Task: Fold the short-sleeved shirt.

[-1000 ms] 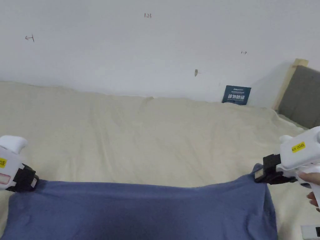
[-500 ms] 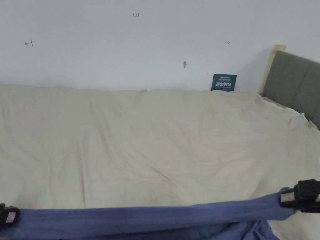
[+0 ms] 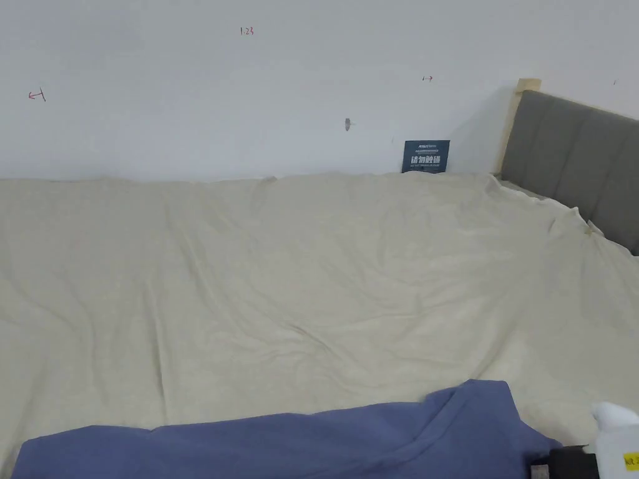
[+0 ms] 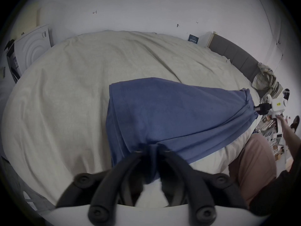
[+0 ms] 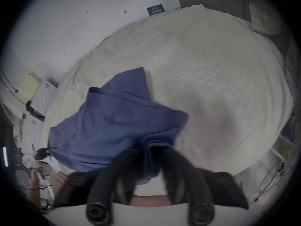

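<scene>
**Shirt drawn back toward bed's near edge; both grips retained**

Finding: a second ago the shirt was held stretched wide between the two grippers, with both in the head view. Half a second ago it showed there as a taut narrow band. It now lies slack across the near edge of the bed, its far edge resting on the sheet, while its near part runs off the bottom of the head view.

Left gripper: jaws closed on a bunched fold of shirt fabric, seen clearly in the left gripper view.

Right gripper: jaws likewise clamped on gathered fabric at the shirt's opposite end. That view is blurred, which suggests motion. One flap of cloth stands up loosely beyond it.

Assessment: the cloth appears to have been lowered and pulled toward the person, probably to lay it flat or double it over. No finished fold can be confirmed; creases radiate from each grip.

Risk: a loose flap near the right gripper may settle crooked and need smoothing before the next fold.
</scene>
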`<state>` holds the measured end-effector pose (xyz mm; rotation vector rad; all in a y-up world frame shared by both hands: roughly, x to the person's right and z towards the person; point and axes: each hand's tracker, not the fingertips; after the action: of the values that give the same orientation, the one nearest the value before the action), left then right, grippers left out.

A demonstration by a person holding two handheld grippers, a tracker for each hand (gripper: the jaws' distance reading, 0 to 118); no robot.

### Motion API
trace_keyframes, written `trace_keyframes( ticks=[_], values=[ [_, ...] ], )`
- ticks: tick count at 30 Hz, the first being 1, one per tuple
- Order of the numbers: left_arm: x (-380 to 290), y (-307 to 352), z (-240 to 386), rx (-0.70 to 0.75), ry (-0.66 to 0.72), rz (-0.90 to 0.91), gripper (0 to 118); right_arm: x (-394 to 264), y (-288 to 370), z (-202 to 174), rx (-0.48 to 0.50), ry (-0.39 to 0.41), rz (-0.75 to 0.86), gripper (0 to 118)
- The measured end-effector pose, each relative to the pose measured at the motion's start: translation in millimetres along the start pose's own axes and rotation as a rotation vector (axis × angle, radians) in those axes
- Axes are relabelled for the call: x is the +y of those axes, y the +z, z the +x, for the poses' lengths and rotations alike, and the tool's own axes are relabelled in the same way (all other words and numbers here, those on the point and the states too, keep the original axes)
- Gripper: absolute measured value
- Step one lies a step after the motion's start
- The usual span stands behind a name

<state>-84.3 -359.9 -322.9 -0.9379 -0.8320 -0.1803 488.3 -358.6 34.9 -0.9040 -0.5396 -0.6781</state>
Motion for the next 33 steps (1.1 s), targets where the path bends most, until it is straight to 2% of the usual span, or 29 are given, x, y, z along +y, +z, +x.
trace_keyframes(
  ticks=[1,2,3,4,5,6,8,12,14,17,18,19,20,21,23,26,30,33],
  values=[
    [2.2,3.3,-0.6,-0.033,0.035,0.005,34,2.0,3.9,-1.3,-0.057,0.022,0.009,65],
    [4.3,7.7,0.4,-0.058,0.059,0.013,52,3.8,8.9,-1.4,-0.085,0.042,0.020,85],
    [7.3,13.1,3.0,-0.055,0.055,0.026,80,1.0,21.3,-5.5,-0.073,0.047,0.044,92],
    [9.8,18.8,8.1,-0.041,0.049,0.034,101,3.1,32.8,-7.7,-0.060,0.051,0.080,92],
    [13.0,24.8,12.9,-0.015,0.023,0.054,114,5.6,43.1,-11.6,-0.044,0.048,0.103,92],
    [17.0,33.4,19.2,-0.010,-0.012,0.092,118,3.7,55.8,-17.2,-0.014,0.048,0.145,92],
    [24.7,51.5,34.3,-0.017,-0.032,0.167,118,4.2,78.6,-36.4,0.022,0.063,0.224,92],
    [41.4,85.1,75.9,0.002,-0.047,0.340,118,-12.3,122.4,-105.6,0.111,0.170,0.428,92],
    [45.3,100.6,98.5,0.038,-0.047,0.468,117,-25.2,131.8,-133.0,0.116,0.223,0.599,90],
    [39.2,118.2,128.8,0.085,-0.107,0.685,114,-53.7,140.1,-174.6,0.122,0.288,0.850,85],
    [36.4,121.7,139.2,0.105,-0.116,0.748,100,-64.9,139.3,-186.5,0.095,0.281,0.939,62],
    [34.8,123.4,147.6,0.098,-0.122,0.784,77,-72.4,133.6,-196.1,0.081,0.271,0.997,25],
    [32.2,121.3,152.0,0.093,-0.118,0.783,30,-76.6,129.2,-202.3,0.041,0.283,1.003,0],
    [30.6,119.4,158.1,0.165,-0.129,0.798,0,-77.7,129.1,-207.5,0.073,0.282,0.971,0],
    [21.9,127.8,156.6,0.127,-0.156,0.804,0,-77.5,123.1,-211.1,0.155,0.306,0.939,0],
    [6.1,126.9,164.2,0.189,-0.213,0.853,0,-86.9,121.4,-216.7,0.099,0.301,0.987,0],
    [2.7,126.1,164.9,0.199,-0.238,0.849,0,-86.1,119.3,-210.9,0.105,0.292,0.978,0],
    [17.6,132.5,146.7,0.103,-0.174,0.807,0,-81.4,120.0,-206.9,0.088,0.296,0.928,0]
  ],
)
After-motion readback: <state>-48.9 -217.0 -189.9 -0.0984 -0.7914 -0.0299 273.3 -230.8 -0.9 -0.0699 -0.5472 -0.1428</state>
